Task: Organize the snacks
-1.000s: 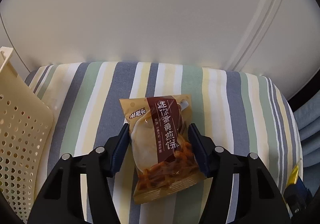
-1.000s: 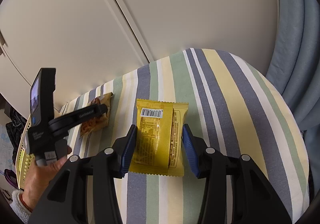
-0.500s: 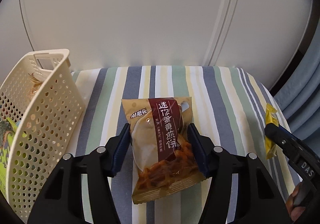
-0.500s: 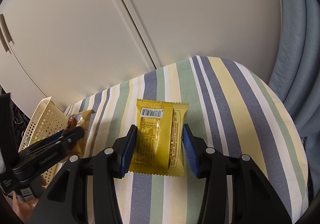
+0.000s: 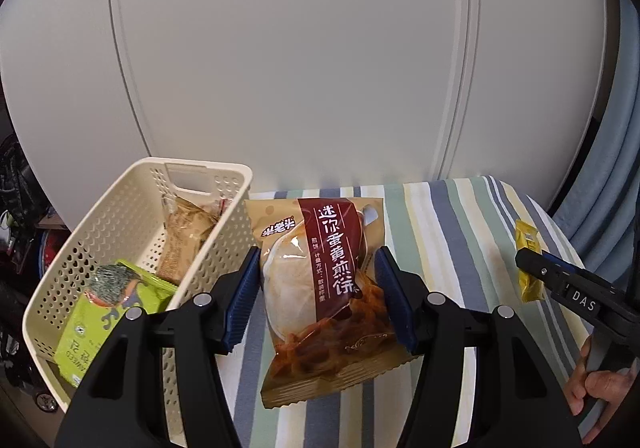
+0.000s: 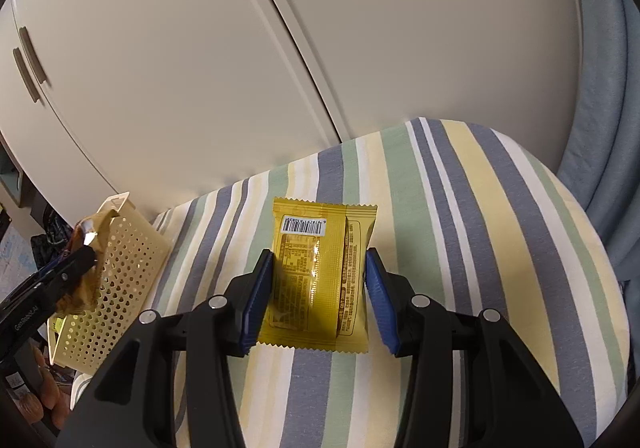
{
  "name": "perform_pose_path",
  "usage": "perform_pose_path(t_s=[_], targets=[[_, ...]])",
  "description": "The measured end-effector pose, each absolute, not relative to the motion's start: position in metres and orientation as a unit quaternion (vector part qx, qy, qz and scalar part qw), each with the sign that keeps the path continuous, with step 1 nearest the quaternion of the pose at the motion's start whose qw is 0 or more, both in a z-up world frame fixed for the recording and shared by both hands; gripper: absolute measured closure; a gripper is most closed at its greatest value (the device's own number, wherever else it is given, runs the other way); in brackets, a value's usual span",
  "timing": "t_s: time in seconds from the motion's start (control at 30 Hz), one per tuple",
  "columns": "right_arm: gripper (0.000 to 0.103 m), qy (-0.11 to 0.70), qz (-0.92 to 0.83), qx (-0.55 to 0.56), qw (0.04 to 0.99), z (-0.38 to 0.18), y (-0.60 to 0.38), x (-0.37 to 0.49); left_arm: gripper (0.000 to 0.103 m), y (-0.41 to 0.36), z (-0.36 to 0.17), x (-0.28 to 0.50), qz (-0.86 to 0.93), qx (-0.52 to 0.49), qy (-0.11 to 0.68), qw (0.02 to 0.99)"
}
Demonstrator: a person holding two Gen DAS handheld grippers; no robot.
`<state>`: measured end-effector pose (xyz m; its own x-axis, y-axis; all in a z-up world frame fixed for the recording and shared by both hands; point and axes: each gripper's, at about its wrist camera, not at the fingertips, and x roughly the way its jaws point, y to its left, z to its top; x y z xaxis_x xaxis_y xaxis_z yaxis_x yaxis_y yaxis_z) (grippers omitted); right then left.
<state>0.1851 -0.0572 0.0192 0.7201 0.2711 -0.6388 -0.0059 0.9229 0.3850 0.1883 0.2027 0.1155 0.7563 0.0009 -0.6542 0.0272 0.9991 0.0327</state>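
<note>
Snacks are sitting in three places, and reading from the left, the cream perforated basket (image 5: pixel 120 232) is resting on the left part of the striped tablecloth (image 5: pixel 452 232), already holding a green packet (image 5: pixel 96 324) near its front and a tan packet (image 5: pixel 182 244) leaning toward its back wall. Just beside the basket's right wall, the left gripper (image 5: pixel 316 296) is clenching a brown cracker bag (image 5: pixel 324 288), its blue pads pressing in on both sides of the bag; the bag is hanging upright, lifted clear of the cloth. In the right wrist view this same bag is showing at the far left, overlapping the basket's near rim. Farther right, the right gripper (image 6: pixel 318 294) is sitting over the middle of the tablecloth with a yellow packet (image 6: pixel 320 272) between its fingers; the packet is facing barcode side up. The left pad is touching the packet's edge, while a sliver of cloth is showing beside the right pad, so I cannot tell for certain whether the claw is truly gripping. In the left wrist view that packet is standing on edge in the claw at the right margin, with the person's hand (image 5: pixel 596 380) wrapping the handle below. White cabinet doors (image 5: pixel 300 60) are filling the background, and a blue curtain (image 6: pixel 600 88) is hanging at the far right.
</note>
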Motion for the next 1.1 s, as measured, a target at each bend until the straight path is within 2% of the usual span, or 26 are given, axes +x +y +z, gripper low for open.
perform_pose_path(t_s=[0.47, 0.67, 0.87, 0.9, 0.93, 1.0, 1.1], targets=[[0.057, 0.364, 0.082, 0.173, 0.912, 0.020, -0.052, 0.183, 0.044, 0.259, 0.141, 0.160, 0.055, 0.010, 0.300, 0.952], [0.057, 0.366, 0.081, 0.171, 0.911, 0.019, -0.051, 0.183, 0.044, 0.289, 0.134, 0.153, 0.034, -0.044, 0.320, 0.946], [0.057, 0.366, 0.080, 0.171, 0.911, 0.019, -0.050, 0.183, 0.042, 0.269, 0.109, 0.127, -0.008, -0.040, 0.357, 0.933], [0.057, 0.367, 0.081, 0.172, 0.911, 0.018, -0.050, 0.183, 0.039, 0.266, 0.104, 0.124, -0.013, -0.041, 0.366, 0.930], [0.057, 0.367, 0.081, 0.172, 0.910, 0.018, -0.050, 0.183, 0.030, 0.262, 0.097, 0.123, -0.025, -0.041, 0.380, 0.924], [0.057, 0.367, 0.081, 0.174, 0.910, 0.018, -0.050, 0.183, 0.021, 0.252, 0.087, 0.121, -0.036, -0.031, 0.397, 0.917], [0.057, 0.366, 0.082, 0.176, 0.910, 0.019, -0.051, 0.182, 0.019, 0.241, 0.070, 0.126, -0.026, -0.004, 0.425, 0.905]])
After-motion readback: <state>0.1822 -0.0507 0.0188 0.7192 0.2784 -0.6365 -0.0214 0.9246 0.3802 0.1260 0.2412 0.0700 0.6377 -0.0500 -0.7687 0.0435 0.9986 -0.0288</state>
